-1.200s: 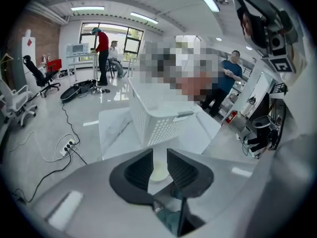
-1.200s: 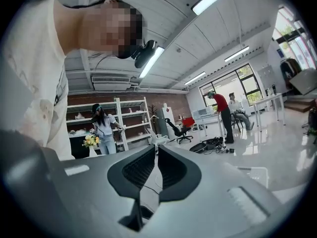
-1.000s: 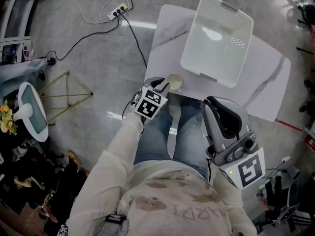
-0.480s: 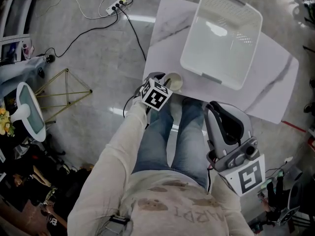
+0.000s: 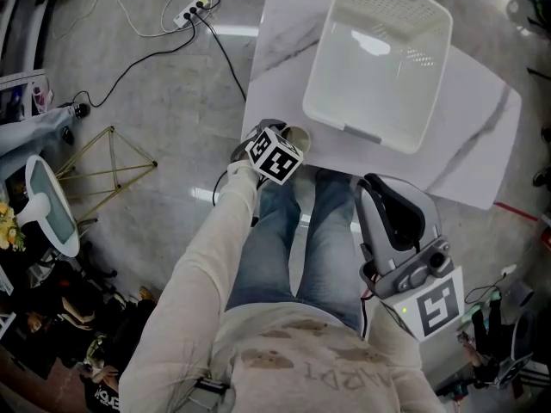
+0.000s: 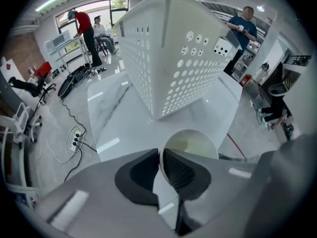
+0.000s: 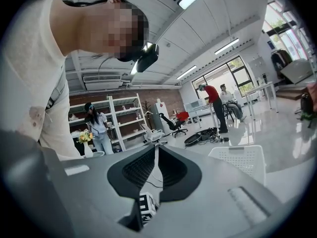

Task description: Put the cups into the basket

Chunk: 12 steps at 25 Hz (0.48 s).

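At the table (image 5: 469,132), left gripper (image 6: 160,155) pinches the cup (image 6: 192,142) by the basket (image 6: 168,58); right gripper (image 7: 156,150) closed, empty.

1 pale round cup (image 5: 300,136), mouth up, sits at the near left corner of the white table (image 5: 482,136). Its near rim wall is pinched between the jaws of the left gripper (image 6: 159,153). Just beyond it stands 1 white rectangular basket (image 5: 379,67), upright, with perforated walls.
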Each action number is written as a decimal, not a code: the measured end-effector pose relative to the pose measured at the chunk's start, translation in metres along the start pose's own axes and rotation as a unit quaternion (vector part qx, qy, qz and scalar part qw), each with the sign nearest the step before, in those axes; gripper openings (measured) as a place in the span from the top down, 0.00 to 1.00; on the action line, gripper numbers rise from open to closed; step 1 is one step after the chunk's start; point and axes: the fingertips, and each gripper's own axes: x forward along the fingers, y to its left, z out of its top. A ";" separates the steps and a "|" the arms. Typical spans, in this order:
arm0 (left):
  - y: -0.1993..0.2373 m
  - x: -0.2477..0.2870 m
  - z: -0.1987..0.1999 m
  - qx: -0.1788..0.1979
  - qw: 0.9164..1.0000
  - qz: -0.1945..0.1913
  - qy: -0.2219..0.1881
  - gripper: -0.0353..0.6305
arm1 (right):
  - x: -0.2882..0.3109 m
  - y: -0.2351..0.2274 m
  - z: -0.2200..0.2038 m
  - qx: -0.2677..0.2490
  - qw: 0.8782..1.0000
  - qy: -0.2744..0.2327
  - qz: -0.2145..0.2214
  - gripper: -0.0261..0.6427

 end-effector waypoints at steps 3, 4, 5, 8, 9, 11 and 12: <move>0.000 -0.001 -0.002 0.023 1.000 0.000 0.011 0.90 | 0.000 -0.004 -0.003 0.000 1.000 0.006 -0.004 0.90; 0.001 -0.003 -0.003 0.026 1.000 -0.001 0.013 0.90 | -0.001 -0.006 -0.004 -0.002 1.000 0.010 -0.005 0.90; 0.001 -0.006 -0.002 0.027 1.000 -0.002 0.011 0.90 | -0.002 -0.009 -0.004 -0.005 1.000 0.012 -0.006 0.90; 0.000 -0.020 0.008 0.020 1.000 -0.012 -0.006 0.91 | 0.000 -0.018 0.005 -0.006 1.000 -0.001 -0.014 0.90; -0.001 -0.028 0.012 0.017 1.000 -0.016 -0.014 0.91 | 0.000 -0.020 0.009 -0.006 1.000 -0.007 -0.017 0.90; -0.003 -0.047 0.021 0.013 0.999 -0.023 -0.031 0.91 | -0.003 -0.024 0.015 -0.011 1.000 -0.012 -0.017 0.90; -0.004 -0.059 0.025 0.012 0.999 -0.024 -0.039 0.91 | -0.004 -0.025 0.018 -0.016 1.000 -0.012 -0.017 0.90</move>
